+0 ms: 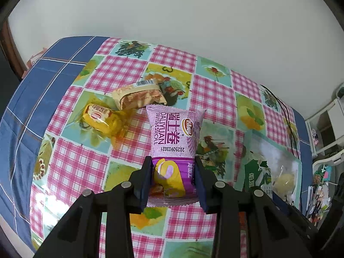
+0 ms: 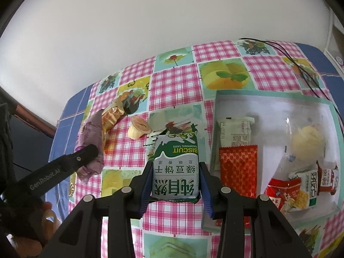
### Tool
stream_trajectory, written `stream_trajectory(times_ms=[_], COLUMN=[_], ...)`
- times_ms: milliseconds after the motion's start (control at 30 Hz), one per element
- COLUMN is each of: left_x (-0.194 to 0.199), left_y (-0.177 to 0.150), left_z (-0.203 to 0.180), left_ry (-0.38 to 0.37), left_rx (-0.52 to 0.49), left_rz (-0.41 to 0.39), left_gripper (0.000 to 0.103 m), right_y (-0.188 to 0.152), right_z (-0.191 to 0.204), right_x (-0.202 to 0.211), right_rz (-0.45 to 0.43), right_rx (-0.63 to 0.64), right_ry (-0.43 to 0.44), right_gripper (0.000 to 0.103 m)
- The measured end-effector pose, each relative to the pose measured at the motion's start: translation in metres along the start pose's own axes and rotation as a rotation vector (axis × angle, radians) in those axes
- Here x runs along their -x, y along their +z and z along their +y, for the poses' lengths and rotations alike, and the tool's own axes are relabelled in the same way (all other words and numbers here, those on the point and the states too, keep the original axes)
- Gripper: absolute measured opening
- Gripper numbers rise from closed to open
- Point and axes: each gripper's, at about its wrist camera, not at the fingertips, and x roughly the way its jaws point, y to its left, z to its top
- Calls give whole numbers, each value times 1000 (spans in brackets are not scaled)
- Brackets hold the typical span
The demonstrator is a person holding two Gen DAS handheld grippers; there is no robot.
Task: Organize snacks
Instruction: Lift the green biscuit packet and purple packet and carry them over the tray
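A yellow snack (image 1: 99, 118) and a beige packet (image 1: 139, 95) are left on the checked tablecloth (image 1: 71, 167). The purple Swiss roll packet (image 1: 172, 142) is clamped by the left gripper (image 1: 173, 169), above the cloth. The green biscuit packet (image 2: 175, 167) is pinched by the right gripper (image 2: 175, 172), beside the tray (image 2: 335, 129).

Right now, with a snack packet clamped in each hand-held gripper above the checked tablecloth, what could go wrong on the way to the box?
1. The left hand-held gripper pinches only the lower end of the purple Swiss roll packet; it may swing or slip.
2. The white open box already holds several packets, so the green-and-white biscuit packet in the right hand-held gripper may land on top.
3. Black cables trail beside the box and could snag.
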Motion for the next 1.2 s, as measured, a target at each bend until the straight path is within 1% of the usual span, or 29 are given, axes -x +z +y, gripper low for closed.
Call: stream_trajectory(times_ms=[200,433,767,967,1200], left_x=[5,2,-8,-10,-15], left_y=[-7,-16,-28,-36,-46], left_z=[-17,-40,-72,-97,-120], left_ry=[3,7,5,12,11], left_rx=[-18,-46,-94,-154,-199], left_rz=[-5,0,20,18,26], left_gripper=[38,38,38,38,38], right_y=[-5,-4,-1,1,2], right_z=[-10,-24,-63,-90,-125], right_x=[12,22,31,37,47], right_rz=[-7,-13,-22,-32,-44], right_rx=[-27,-41,-105,-151,-208], right_ry=[23,23,9,-1,-21], right_gripper=[43,43,43,43,43])
